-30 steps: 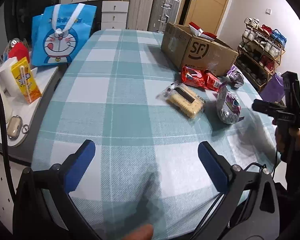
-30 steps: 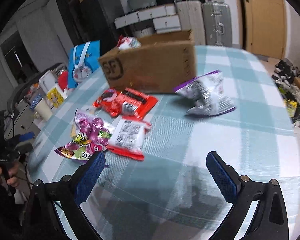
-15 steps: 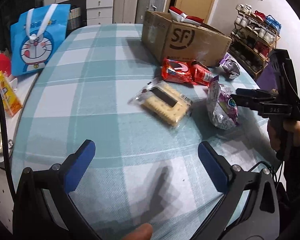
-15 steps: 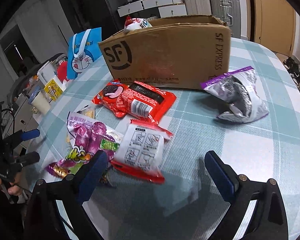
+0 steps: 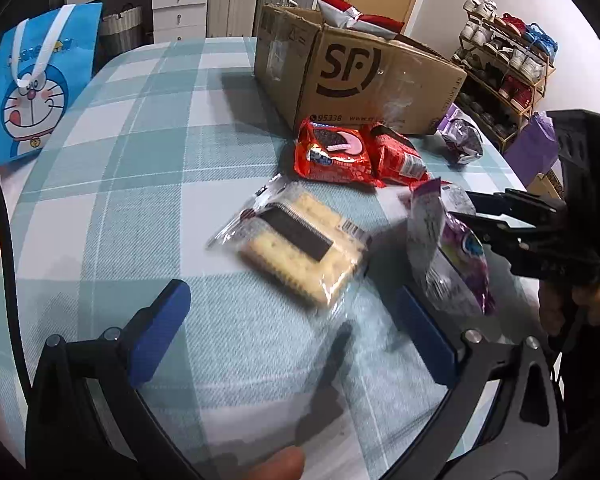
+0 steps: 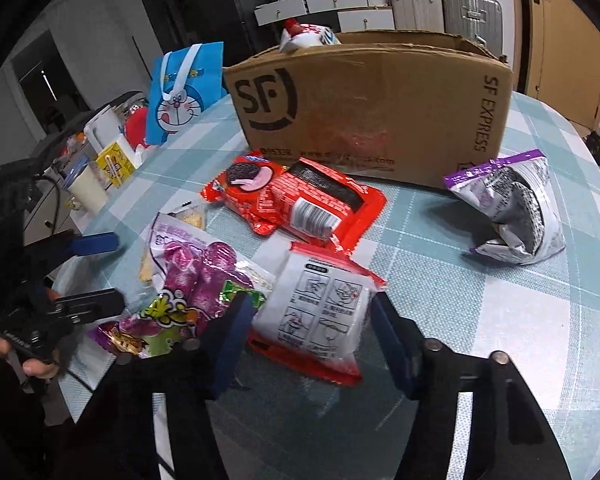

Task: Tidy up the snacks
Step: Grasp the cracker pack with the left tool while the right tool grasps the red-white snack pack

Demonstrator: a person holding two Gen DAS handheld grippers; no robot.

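Note:
My left gripper (image 5: 292, 332) is open just short of a clear cracker packet (image 5: 300, 240) on the checked tablecloth. My right gripper (image 6: 308, 332) has its blue fingers on either side of a red-and-white snack packet (image 6: 320, 316), narrowed around it; contact is unclear. A purple candy bag (image 6: 192, 280) lies to its left, also seen in the left wrist view (image 5: 456, 256). A red Oreo packet (image 6: 292, 200) and a purple-grey bag (image 6: 516, 208) lie before the SF cardboard box (image 6: 380, 108), which holds snack bags.
A blue Doraemon bag (image 5: 32, 84) stands at the table's left edge, with cups and cartons (image 6: 108, 164) on a side counter. A shoe rack (image 5: 508, 64) stands beyond the right edge. Suitcases and drawers line the back wall.
Both grippers moved forward toward the snacks. The right gripper's fingers narrowed from wide open to either side of the red-and-white packet. The left gripper came up to the cracker packet.

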